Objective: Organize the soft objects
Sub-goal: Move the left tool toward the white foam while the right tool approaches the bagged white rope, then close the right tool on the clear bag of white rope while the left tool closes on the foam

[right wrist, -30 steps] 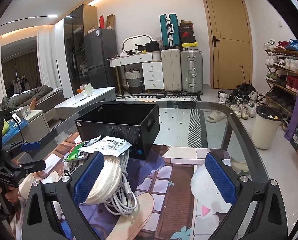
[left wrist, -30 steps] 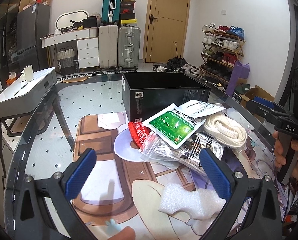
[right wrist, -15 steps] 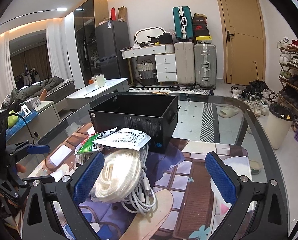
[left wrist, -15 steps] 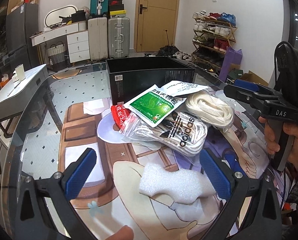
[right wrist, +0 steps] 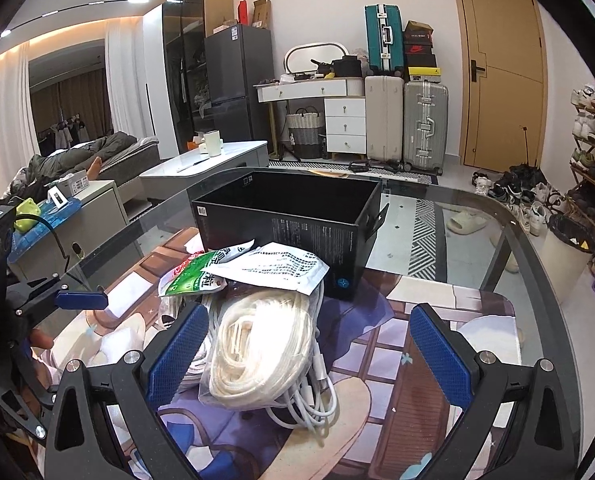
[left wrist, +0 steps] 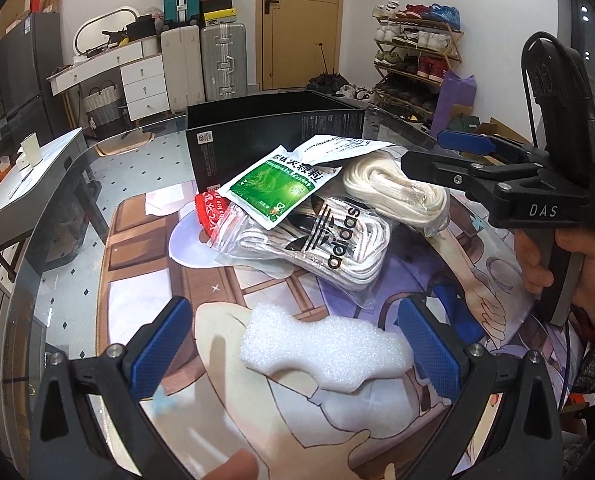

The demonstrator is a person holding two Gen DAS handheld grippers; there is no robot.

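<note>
A white foam piece [left wrist: 321, 352] lies on the printed mat, between the wide-apart fingers of my open left gripper [left wrist: 295, 346]. Beyond it is a pile: a bagged adidas item [left wrist: 329, 236], a green packet [left wrist: 277, 184], a red packet [left wrist: 211, 212] and a white printed packet [left wrist: 337, 148]. The bagged cream rope coil [right wrist: 265, 344] sits between the fingers of my open right gripper [right wrist: 307, 350], close to the left finger, with a white cable [right wrist: 313, 396] under it. Neither gripper is touching anything. An open black box [right wrist: 297, 216] stands behind the pile.
The glass table's rim [right wrist: 537, 248] curves round the right side. A person's hand [left wrist: 537, 256] holds the right gripper [left wrist: 437, 152] over the pile's right side. Bare mat [right wrist: 397, 340] lies right of the coil. Suitcases, a shoe rack and a bin stand beyond.
The left gripper came down and forward, and the foam now lies between its fingers. The right gripper moved in over the rope coil. Both stayed open.
</note>
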